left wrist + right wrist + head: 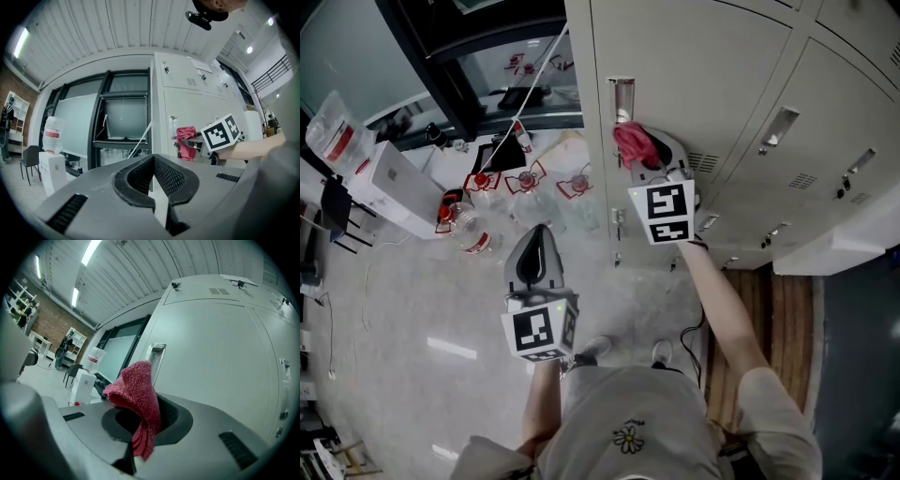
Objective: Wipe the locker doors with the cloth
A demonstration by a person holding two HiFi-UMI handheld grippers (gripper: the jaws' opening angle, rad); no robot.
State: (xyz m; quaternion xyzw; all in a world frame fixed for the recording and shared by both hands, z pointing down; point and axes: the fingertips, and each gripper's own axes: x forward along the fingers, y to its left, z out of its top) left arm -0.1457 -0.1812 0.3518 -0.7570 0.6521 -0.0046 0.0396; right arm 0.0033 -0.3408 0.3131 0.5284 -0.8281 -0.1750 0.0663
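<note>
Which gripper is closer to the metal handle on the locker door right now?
Right. The right gripper, shut on the red cloth, is right beside the handle; the left gripper is off to the side, away from the lockers.

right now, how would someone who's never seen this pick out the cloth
Find the grey lockers, then the right gripper held up to the leftmost door, by its metal handle. The cloth is the bunched red rag pinched in that gripper, the only red thing against the pale doors.
</note>
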